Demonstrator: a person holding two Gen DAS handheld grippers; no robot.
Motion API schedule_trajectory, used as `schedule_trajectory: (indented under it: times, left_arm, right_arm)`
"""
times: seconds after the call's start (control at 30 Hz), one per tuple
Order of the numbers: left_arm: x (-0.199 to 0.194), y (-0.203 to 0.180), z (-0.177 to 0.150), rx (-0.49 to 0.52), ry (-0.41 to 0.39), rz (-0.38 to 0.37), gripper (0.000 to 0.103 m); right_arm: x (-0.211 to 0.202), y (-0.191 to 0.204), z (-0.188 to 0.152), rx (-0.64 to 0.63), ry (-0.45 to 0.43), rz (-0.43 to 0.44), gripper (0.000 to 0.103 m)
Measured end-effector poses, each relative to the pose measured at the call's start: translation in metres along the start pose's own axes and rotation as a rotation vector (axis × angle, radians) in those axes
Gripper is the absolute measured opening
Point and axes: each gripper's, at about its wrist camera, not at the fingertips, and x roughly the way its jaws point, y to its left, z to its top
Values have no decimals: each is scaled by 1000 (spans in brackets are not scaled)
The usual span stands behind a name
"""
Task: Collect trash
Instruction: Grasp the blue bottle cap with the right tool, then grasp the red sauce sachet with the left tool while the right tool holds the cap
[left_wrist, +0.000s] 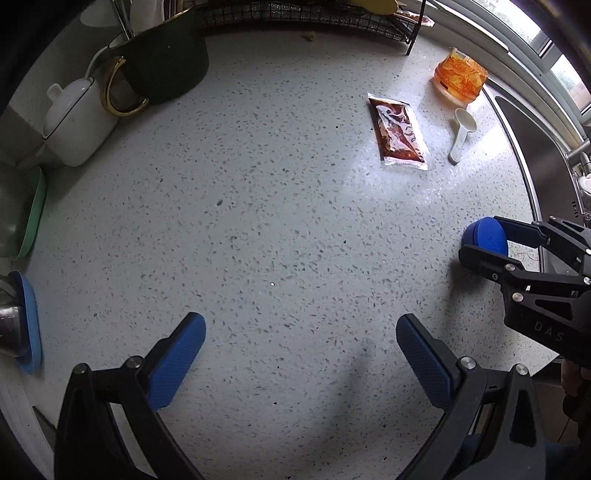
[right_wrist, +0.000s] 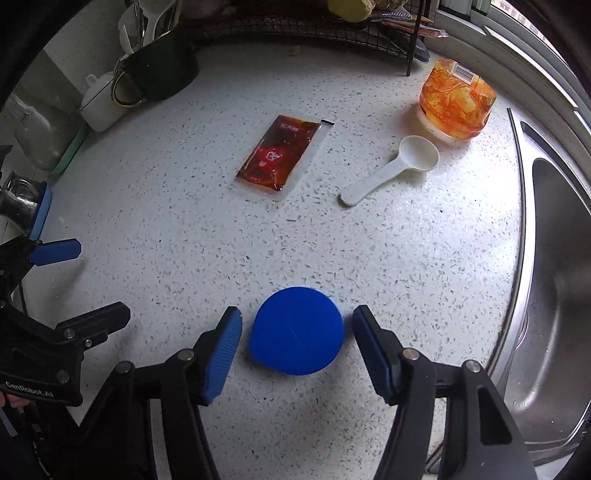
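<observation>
A speckled white counter (right_wrist: 184, 240) carries four loose bits of trash: one sauce packet, one spoon, one orange wrapper and one blue lid. The sauce packet (right_wrist: 279, 157) lies flat near the middle, a clear sachet filled with dark red-brown sauce, with a red printed mark and one clear sealed edge strip. To its right the spoon (right_wrist: 391, 168) is a single white plastic scoop, bowl up, its handle pointing toward the packet but not touching it. Just behind the bowl stands the orange wrapper (right_wrist: 456, 101), a puffed clear pack with orange print and a barcode label on top, close to the sink (right_wrist: 554, 258). The lid (right_wrist: 297, 330) is a round, matte, deep-blue disc lying flat on the counter near the front edge, in front of the packet and spoon.

The left gripper (left_wrist: 299, 354) hovers over bare counter with its two blue pads spread wide, holding nothing. The right gripper (right_wrist: 297, 347) has its pads apart on either side of the lid, a narrow gap showing on each side, so nothing is clamped.

At the far left back stand one dark pot (right_wrist: 162, 62) with a gold handle and one white teapot (right_wrist: 98, 99); one black wire rack (right_wrist: 314, 29) runs along the back
</observation>
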Motion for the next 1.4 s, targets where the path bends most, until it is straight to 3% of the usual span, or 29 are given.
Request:
schedule_trajectory:
  times: [0.07,0.4,0.67,0.87,1.03,1.17,1.27,1.4]
  left_arm:
    - [0,-2,0,3,2,4,103]
    - [-17,-40,23,63,-28,-14,103]
    - [-9,-80,85,125,-35,-41,103]
    - [13,-98,141,159,-34,-7,101]
    - [42,-106,167,198,2,42,100]
    - [57,-104,177,200,15,57,95]
    - [63,-98,183,175,26,12,90]
    - [64,-102,186,216,15,3,85]
  right_arm:
    - [-1,2,0,-7,-4,0,46]
    - [-23,-22,-21,42,-20,22,45]
    - [-60,-76,-31,181,-73,-24,45]
    - [-70,-112,-35,281,-74,-64,45]
    - [-74,-129,-37,331,-83,-97,45]
    - [-74,-141,-39,361,-75,-107,45]
    - [-74,-145,-39,371,-71,-108,45]
    - [-75,-146,-37,374,-73,-108,45]
